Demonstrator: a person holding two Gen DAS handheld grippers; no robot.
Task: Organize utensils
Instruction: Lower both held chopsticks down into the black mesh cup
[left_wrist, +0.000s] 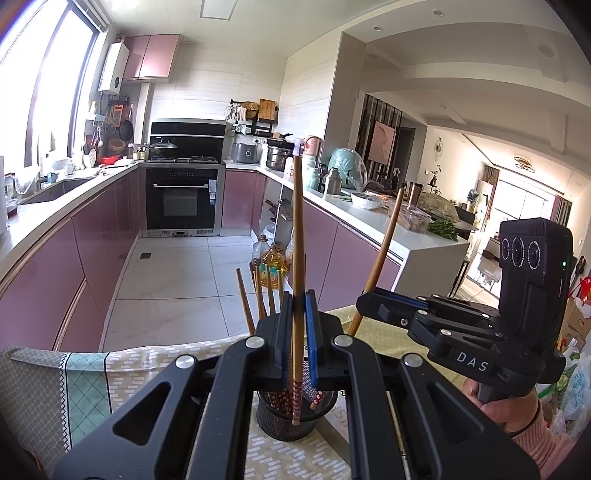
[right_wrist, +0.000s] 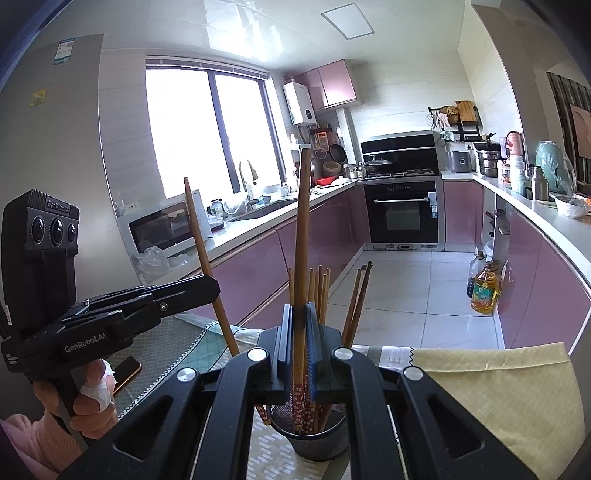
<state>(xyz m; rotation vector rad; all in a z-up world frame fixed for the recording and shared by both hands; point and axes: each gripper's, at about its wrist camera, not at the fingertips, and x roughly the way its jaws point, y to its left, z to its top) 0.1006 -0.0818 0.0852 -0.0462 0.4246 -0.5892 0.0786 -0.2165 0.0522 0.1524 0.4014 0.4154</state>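
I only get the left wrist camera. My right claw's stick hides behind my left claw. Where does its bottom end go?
Observer: The right wrist camera shows the right claw shut on the chopstick. Its flowered end reaches down into the mesh cup.
Operator: Anything lying around that I can't see?
Observer: Yes, a phone lies flat on the tablecloth, beside the left hand.
Operator: What's behind that hand?
Observer: A tall grey fridge with stickers on its door.
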